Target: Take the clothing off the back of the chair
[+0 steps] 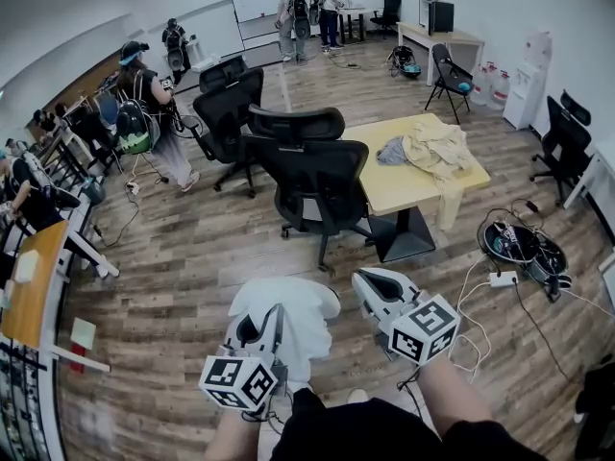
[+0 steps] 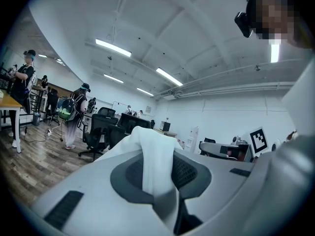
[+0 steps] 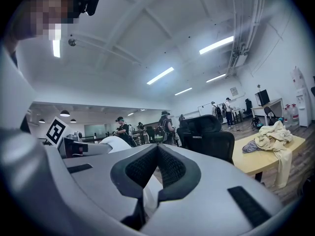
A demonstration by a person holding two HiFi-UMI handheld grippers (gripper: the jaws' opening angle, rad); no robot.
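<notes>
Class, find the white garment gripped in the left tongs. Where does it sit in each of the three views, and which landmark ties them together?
Head view: white garment at bottom centre, in the left tongs.
Left gripper view: centre, pinched between the tongs.
Right gripper view: apparently the small white lump left of centre.
Shared landmark: black office chairs.

**What We Can't See Well**

The black chair (image 1: pixel 312 176) hides the near corner of the worktop (image 1: pixel 423 195) behind it. Well in front of the chair, the low end of the white clothing (image 1: pixel 298 320) goes down between the left gripper (image 1: pixel 258 329) fingers (image 2: pixel 191 173) and is lost there. The person's arms (image 1: pixel 452 392) are cut off by the bottom edge. Far behind the chair, the people (image 1: pixel 307 8) are too small to tell much.
</notes>
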